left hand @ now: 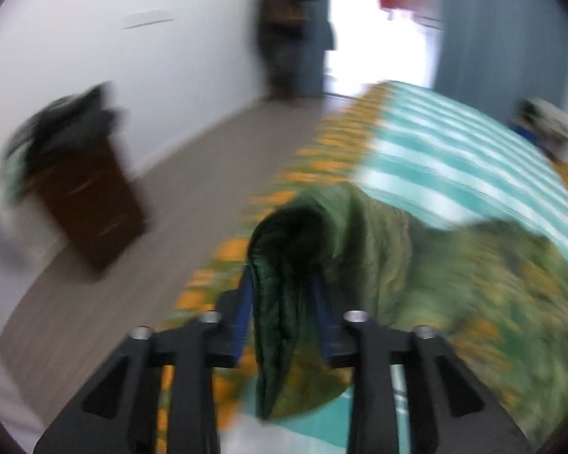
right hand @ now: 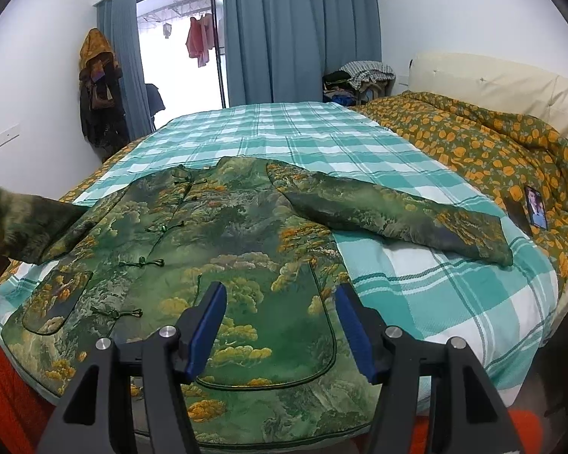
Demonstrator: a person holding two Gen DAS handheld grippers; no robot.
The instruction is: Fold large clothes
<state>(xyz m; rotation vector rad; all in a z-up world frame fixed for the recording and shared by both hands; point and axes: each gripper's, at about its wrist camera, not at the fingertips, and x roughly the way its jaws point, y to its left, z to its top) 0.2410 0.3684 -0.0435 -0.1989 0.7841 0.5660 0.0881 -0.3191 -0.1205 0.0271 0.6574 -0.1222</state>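
Note:
A green padded jacket point(right hand: 227, 234) with a landscape print and knot buttons lies face up on the teal checked bed sheet point(right hand: 284, 128). Its right sleeve point(right hand: 390, 215) lies stretched out flat on the sheet. Its left sleeve point(right hand: 19, 223) is lifted off the bed at the left edge. In the blurred left wrist view, my left gripper point(left hand: 284, 276) is shut on that sleeve point(left hand: 344, 234), and the fabric hangs down between the blue pads. My right gripper point(right hand: 280, 289) is open just above the jacket's lower front, nothing between its fingers.
An orange-flowered quilt point(right hand: 492, 143) is bunched along the bed's right side by a cream headboard point(right hand: 492, 79), with a phone point(right hand: 536, 208) on it. Clothes hang on a rack point(right hand: 98, 87) at the left wall. A brown cabinet point(left hand: 91, 204) stands on the floor beside the bed.

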